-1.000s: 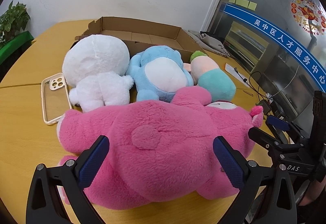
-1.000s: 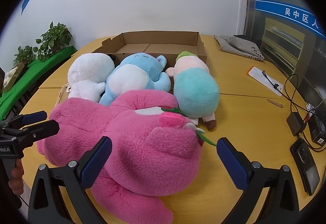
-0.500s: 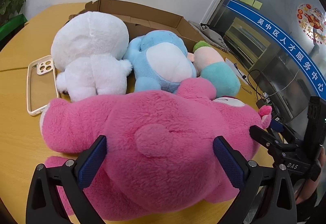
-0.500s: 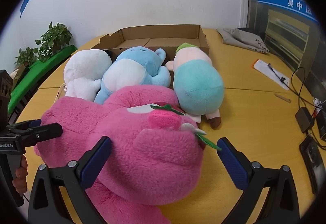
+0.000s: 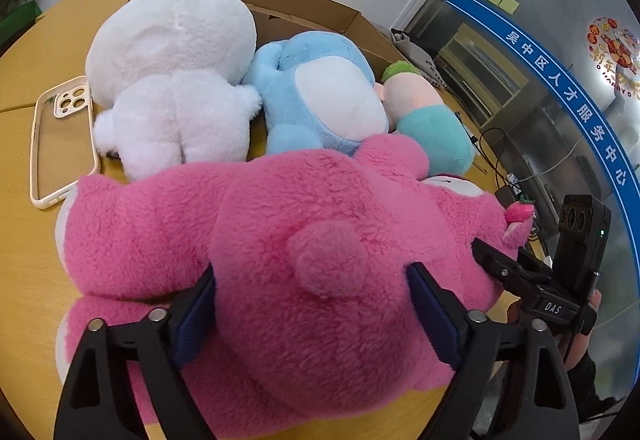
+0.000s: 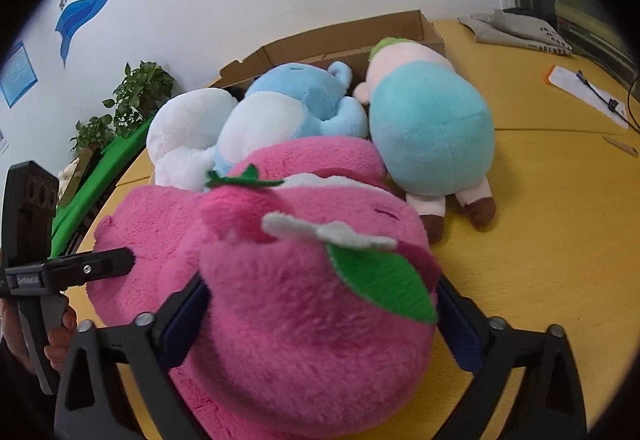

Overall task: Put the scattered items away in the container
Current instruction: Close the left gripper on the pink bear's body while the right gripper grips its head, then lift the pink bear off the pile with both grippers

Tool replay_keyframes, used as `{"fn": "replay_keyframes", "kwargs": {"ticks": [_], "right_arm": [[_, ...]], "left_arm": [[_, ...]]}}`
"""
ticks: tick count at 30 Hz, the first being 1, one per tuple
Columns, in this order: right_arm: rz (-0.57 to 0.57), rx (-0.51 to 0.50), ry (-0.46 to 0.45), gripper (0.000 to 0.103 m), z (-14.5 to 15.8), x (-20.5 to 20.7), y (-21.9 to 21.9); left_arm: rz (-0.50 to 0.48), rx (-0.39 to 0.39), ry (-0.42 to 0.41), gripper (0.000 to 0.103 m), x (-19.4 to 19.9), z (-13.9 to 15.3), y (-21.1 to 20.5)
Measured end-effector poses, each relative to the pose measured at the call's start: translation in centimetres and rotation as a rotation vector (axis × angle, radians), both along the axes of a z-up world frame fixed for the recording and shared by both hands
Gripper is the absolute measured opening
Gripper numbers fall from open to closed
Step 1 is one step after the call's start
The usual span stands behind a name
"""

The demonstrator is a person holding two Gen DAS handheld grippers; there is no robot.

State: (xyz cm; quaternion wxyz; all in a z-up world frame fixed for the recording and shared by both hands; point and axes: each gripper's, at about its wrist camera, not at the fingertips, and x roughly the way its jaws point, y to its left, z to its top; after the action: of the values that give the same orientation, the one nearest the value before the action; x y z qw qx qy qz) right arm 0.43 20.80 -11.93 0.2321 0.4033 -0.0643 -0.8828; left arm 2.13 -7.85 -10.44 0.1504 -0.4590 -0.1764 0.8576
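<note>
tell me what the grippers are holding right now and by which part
Both hold the pink plush bear: the left gripper clamps its rear around the tail, the right gripper clamps its head.

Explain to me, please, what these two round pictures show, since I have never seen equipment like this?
There is no robot here: a person holds one two-fingered grabbing tool in each hand, and each tool carries a wide-angle camera looking along its fingers. One picture comes from the left gripper, the other from the right gripper. Both have their jaws pressed into the same pink plush toy, the left at its back end, the right at its head, which bears a felt strawberry and leaf. On the yellow table behind it lie a white plush, a blue plush and a teal-bodied plush doll, then an open cardboard box. A phone case lies beside the white plush.
</note>
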Motion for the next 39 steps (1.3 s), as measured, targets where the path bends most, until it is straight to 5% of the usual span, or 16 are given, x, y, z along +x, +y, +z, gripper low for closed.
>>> {"fn": "replay_keyframes", "kwargs": {"ticks": [7,12,20,31,39], "right_arm": [[0.008,-0.003,0.089,0.066,1.7,3.4,-0.2],[0.019,-0.044,0.13,0.064,4.0,5.5,0.4],[0.018,-0.13,0.346,0.064,12.4,5.6,0.9],[-0.013,-0.121,0.662,0.064,23.8,-4.4,-1.2],[-0.068,-0.159,0.688,0.064,25.6,-19.2,-2.2]], "left_arm": [[0.015,-0.043,0.052,0.053,2.6,2.1,0.2],[0.022,-0.072,0.129,0.051,5.5,5.9,1.0],[0.013,-0.107,0.372,0.051,6.1,15.0,1.2],[-0.007,-0.122,0.545,0.051,-5.9,23.5,-0.1],[0.007,-0.116,0.569,0.051,-19.8,27.0,1.1]]}}
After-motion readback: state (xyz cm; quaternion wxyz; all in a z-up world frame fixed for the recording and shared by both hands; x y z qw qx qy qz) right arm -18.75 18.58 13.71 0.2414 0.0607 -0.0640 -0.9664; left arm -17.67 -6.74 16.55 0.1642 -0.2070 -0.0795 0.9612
